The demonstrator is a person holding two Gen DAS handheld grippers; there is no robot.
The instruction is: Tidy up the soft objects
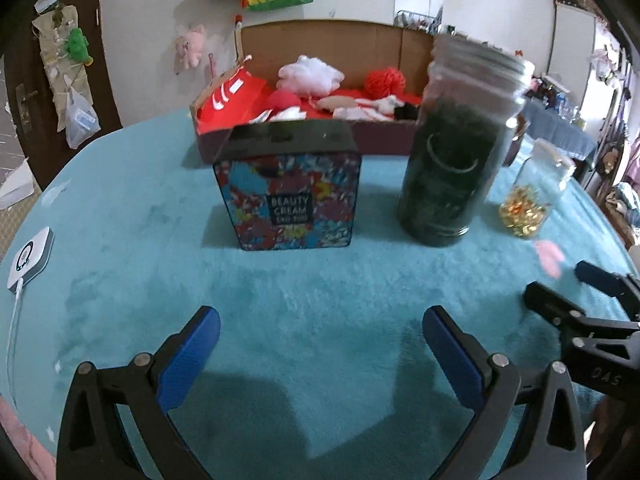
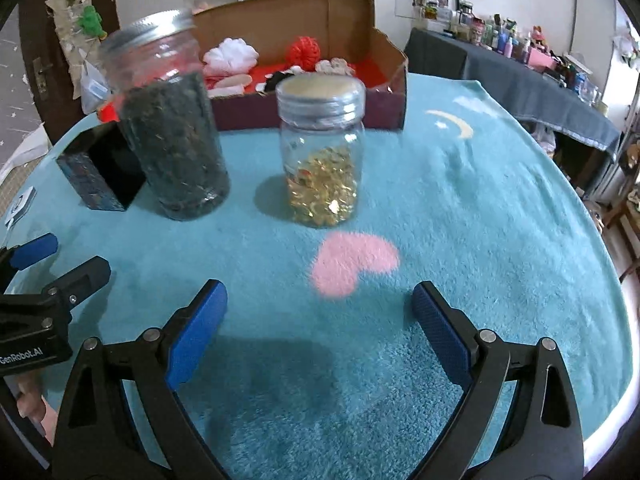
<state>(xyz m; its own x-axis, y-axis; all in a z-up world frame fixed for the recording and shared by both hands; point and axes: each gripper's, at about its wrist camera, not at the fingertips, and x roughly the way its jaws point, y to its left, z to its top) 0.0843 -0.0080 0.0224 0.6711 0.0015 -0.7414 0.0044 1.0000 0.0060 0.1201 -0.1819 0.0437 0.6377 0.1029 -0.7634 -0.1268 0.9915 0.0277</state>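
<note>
Two hand-held grippers hover low over a teal blanket (image 2: 460, 208) spread on a table. The left gripper (image 1: 320, 332) has its blue-padded fingers spread wide with nothing between them. The right gripper (image 2: 320, 304) is just as wide and just as empty, above a pink heart (image 2: 352, 264) printed on the blanket.

Ahead stands a row of three containers. On the left is a patterned tin (image 1: 288, 196) labelled "Beauty Cream". Beside it is a tall jar (image 1: 452, 148) filled with dark green material. To its right is a smaller jar (image 2: 322, 152) holding gold bits; both have metal lids.

Behind them, at the far edge, sits an open cardboard box (image 1: 304, 136). The soft things lie inside it: a white puff (image 1: 310, 72), a red yarn ball (image 1: 384, 82), and other red, white and pink pieces.
</note>
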